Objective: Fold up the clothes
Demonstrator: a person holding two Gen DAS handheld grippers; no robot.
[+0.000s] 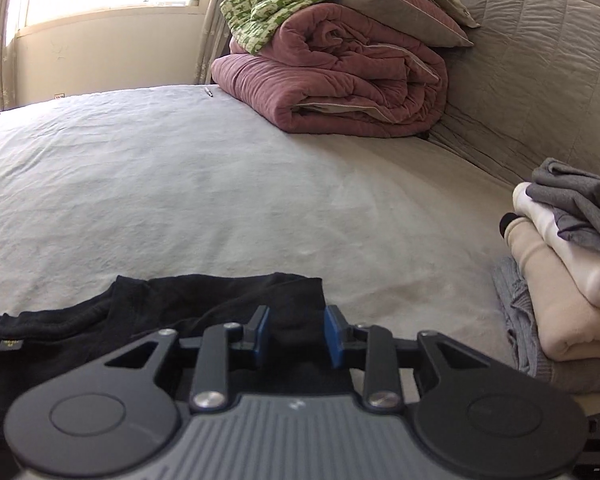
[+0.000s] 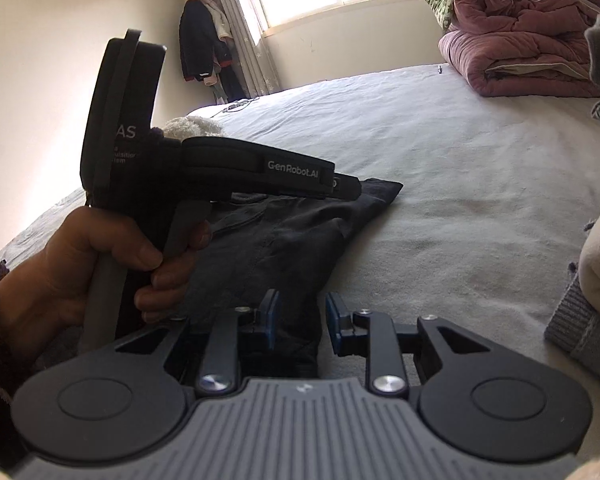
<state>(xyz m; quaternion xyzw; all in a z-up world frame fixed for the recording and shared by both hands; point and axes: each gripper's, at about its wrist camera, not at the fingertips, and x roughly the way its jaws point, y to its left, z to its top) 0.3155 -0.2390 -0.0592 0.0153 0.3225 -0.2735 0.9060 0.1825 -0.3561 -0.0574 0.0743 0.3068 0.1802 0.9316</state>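
Bed (image 1: 180,168) sunlit, sheet wrinkled. Black garment (image 1: 204,300) lay at near edge. Left gripper (image 1: 296,334) and right gripper (image 2: 300,320) parted, pinching nothing. Best: grab corners, fold flat.

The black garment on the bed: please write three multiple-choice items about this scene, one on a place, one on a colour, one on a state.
1. Where does the stack of folded clothes lie relative to the black garment in the left wrist view?
A. to its right
B. to its left
C. on top of it

2. What colour is the rolled quilt at the head of the bed?
A. blue
B. dusty pink
C. yellow

3. How does the black garment lie?
A. hanging on a hanger
B. inside a basket
C. spread on the bed

Answers: 1 A, the stack sits at the right edge; 2 B, its folds are dusty pink; 3 C, it rests on the sheet.
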